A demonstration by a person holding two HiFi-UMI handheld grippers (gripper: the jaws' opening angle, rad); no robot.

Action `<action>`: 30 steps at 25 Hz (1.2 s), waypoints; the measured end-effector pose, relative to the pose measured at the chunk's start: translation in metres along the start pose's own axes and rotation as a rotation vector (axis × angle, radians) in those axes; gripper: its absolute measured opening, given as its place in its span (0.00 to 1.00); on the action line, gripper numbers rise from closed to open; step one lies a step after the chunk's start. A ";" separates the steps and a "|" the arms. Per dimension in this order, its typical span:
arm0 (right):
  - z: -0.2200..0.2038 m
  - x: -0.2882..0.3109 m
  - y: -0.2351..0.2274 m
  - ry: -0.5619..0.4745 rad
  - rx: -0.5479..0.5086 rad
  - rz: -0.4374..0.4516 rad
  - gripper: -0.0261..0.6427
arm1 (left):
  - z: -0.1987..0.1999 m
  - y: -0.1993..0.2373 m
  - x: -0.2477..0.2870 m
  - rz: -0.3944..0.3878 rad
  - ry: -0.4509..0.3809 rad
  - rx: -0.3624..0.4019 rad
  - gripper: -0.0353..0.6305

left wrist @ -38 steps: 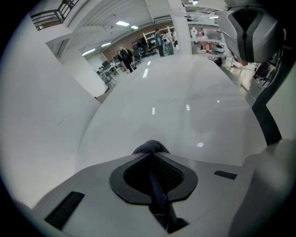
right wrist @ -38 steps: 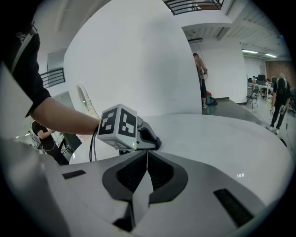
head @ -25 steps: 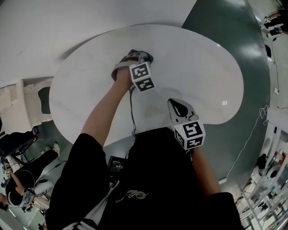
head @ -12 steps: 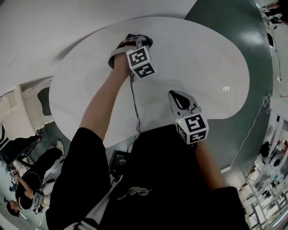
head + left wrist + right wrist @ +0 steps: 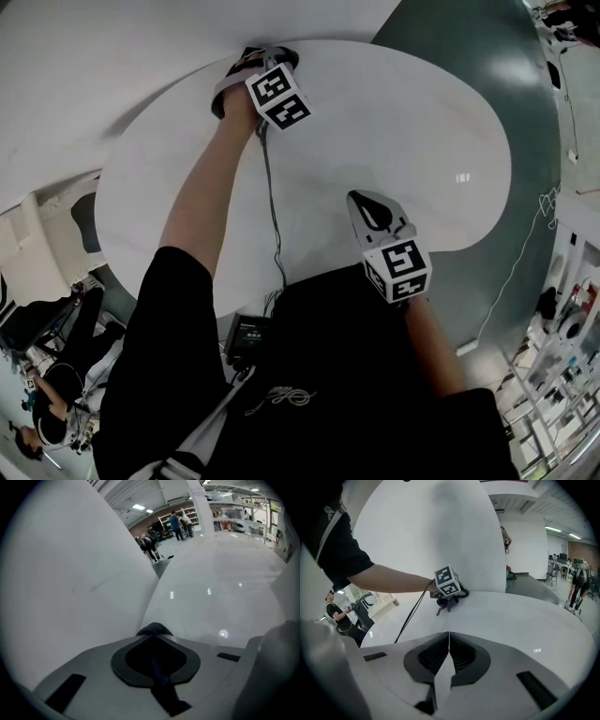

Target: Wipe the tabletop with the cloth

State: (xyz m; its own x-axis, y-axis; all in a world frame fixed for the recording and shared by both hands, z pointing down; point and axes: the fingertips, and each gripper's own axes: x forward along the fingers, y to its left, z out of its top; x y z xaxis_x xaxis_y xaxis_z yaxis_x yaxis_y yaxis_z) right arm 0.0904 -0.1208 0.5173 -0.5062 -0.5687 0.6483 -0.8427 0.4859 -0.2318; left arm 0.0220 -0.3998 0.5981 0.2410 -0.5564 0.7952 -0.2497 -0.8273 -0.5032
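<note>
The round white tabletop [image 5: 422, 122] fills the middle of the head view. My left gripper [image 5: 267, 60] reaches to its far edge, shut on a dark cloth [image 5: 249, 56] that lies bunched against the table. In the left gripper view the cloth [image 5: 154, 629] pokes out between the closed jaws of the left gripper [image 5: 153, 637], with the table [image 5: 211, 602] beyond. My right gripper [image 5: 364, 201] hovers near the table's front edge, shut and empty. In the right gripper view the right gripper [image 5: 449, 638] faces the left gripper's marker cube [image 5: 447, 582] and the cloth [image 5: 451, 603].
A white wall [image 5: 112, 56] stands just behind the table's far edge. A black cable [image 5: 272, 216] runs from the left gripper across the table to a small black device [image 5: 246, 339] by my waist. Dark green floor [image 5: 525, 112] lies to the right, and people [image 5: 47, 403] sit at the lower left.
My left gripper has slid the cloth away from me and a little left, up to the table's far edge. The right gripper has barely moved.
</note>
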 end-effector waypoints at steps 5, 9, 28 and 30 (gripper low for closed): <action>0.002 -0.002 -0.013 -0.018 0.011 -0.010 0.05 | 0.021 -0.001 0.014 0.012 -0.017 0.020 0.09; -0.002 -0.013 -0.028 -0.035 0.030 -0.018 0.05 | 0.049 -0.009 0.022 -0.023 -0.033 0.023 0.09; -0.028 -0.062 -0.077 -0.108 0.109 -0.073 0.05 | 0.125 -0.150 -0.028 -0.182 -0.122 0.197 0.09; -0.032 -0.066 -0.078 -0.119 0.122 -0.080 0.05 | 0.131 -0.165 -0.035 -0.198 -0.128 0.202 0.09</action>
State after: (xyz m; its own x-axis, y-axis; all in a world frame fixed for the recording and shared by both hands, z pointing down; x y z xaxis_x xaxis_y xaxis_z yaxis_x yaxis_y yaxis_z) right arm 0.1957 -0.1003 0.5159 -0.4490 -0.6800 0.5797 -0.8933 0.3564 -0.2739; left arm 0.1773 -0.2540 0.6090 0.3859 -0.3775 0.8418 0.0023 -0.9120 -0.4101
